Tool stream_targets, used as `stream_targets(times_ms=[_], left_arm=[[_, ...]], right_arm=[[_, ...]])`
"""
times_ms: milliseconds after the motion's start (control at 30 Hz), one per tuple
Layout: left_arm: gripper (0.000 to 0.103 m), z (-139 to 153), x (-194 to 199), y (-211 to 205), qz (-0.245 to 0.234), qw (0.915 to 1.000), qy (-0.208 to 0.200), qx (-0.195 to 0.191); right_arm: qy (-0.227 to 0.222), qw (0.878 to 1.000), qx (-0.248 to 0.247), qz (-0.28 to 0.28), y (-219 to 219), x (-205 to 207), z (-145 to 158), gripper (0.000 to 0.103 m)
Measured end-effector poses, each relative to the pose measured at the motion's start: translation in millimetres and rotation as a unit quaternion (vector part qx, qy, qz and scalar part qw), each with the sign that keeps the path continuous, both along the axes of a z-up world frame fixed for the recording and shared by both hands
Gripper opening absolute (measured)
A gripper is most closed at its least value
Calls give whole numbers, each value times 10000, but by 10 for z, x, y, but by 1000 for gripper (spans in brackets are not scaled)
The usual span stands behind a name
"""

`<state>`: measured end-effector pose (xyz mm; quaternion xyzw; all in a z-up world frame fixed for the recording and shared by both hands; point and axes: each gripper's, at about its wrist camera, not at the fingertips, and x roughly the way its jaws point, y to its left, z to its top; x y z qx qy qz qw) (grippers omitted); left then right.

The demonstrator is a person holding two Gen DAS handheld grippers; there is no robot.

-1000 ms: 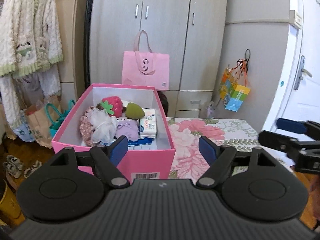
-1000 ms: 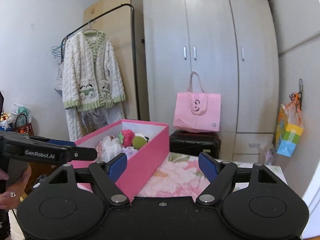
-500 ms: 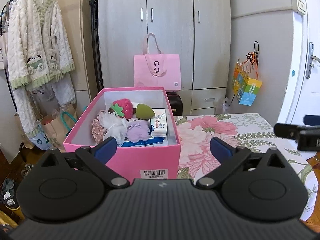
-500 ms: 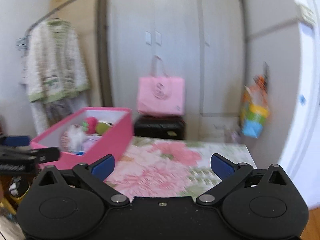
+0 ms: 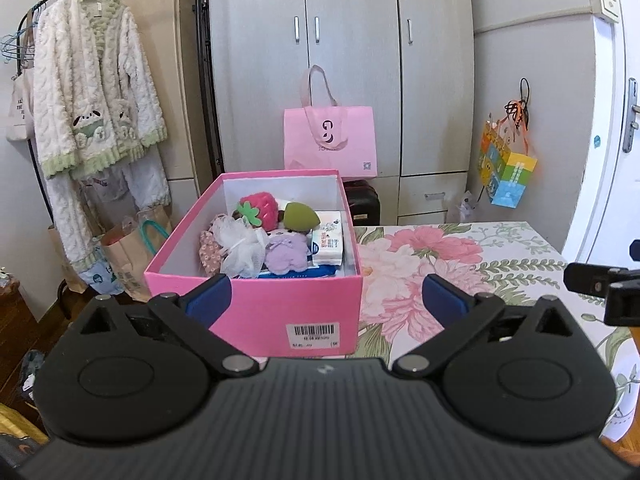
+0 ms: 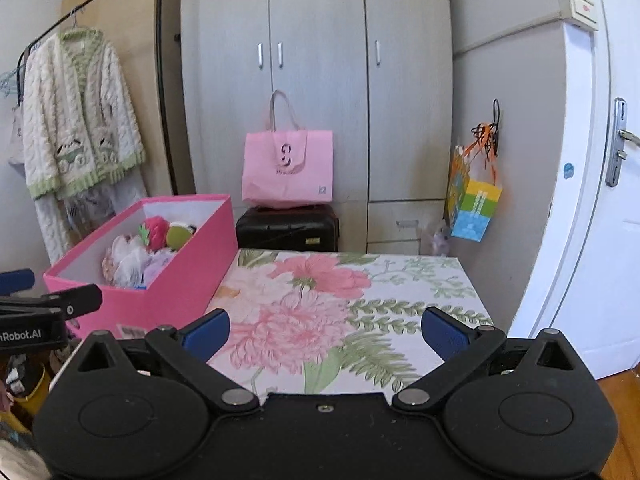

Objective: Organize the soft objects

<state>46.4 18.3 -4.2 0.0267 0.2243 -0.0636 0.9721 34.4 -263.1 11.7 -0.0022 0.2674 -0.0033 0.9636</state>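
Observation:
A pink box (image 5: pixel 256 312) stands on the left end of the flower-patterned table (image 5: pixel 460 256). Inside it lie a strawberry plush (image 5: pixel 262 208), a green plush (image 5: pixel 300 216), a white mesh pouf (image 5: pixel 240 248), a purple plush (image 5: pixel 286 256) and a tissue pack (image 5: pixel 328 242). My left gripper (image 5: pixel 326 298) is open and empty in front of the box's near wall. My right gripper (image 6: pixel 326 332) is open and empty over the bare tablecloth (image 6: pixel 360 300), with the box (image 6: pixel 180 280) to its left.
Behind the table a grey wardrobe (image 5: pixel 352 60) has a pink tote bag (image 5: pixel 330 140) on a black suitcase (image 6: pixel 288 228). A cardigan (image 5: pixel 92 92) hangs on a rail at left, above paper bags (image 5: pixel 128 256). A colourful bag (image 5: pixel 506 168) hangs by the white door (image 6: pixel 600 200).
Both grippers' jaws have spread wider. The right view has swung to the right, so the box now sits at its left. The left view has shifted, bringing the box nearer its centre.

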Motion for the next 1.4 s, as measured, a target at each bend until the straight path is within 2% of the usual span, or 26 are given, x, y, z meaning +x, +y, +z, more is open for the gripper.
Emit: stream_targets(times_ms=[267, 567, 767, 1400], left_arm=[[103, -39, -84, -65, 2, 9999, -114, 111], [103, -47, -89, -89, 156, 9996, -111, 209], [103, -65, -84, -102, 97, 9997, -89, 200], [103, -104, -89, -135, 97, 9995, -129, 258]], right_arm=[[-189, 9996, -202, -8, 83, -110, -12, 103], [-284, 9994, 29, -190, -22, -140, 13, 103], [-175, 9994, -34, -310, -30, -132, -42, 103], [-422, 9978, -199, -466, 2, -169, -81, 103]])
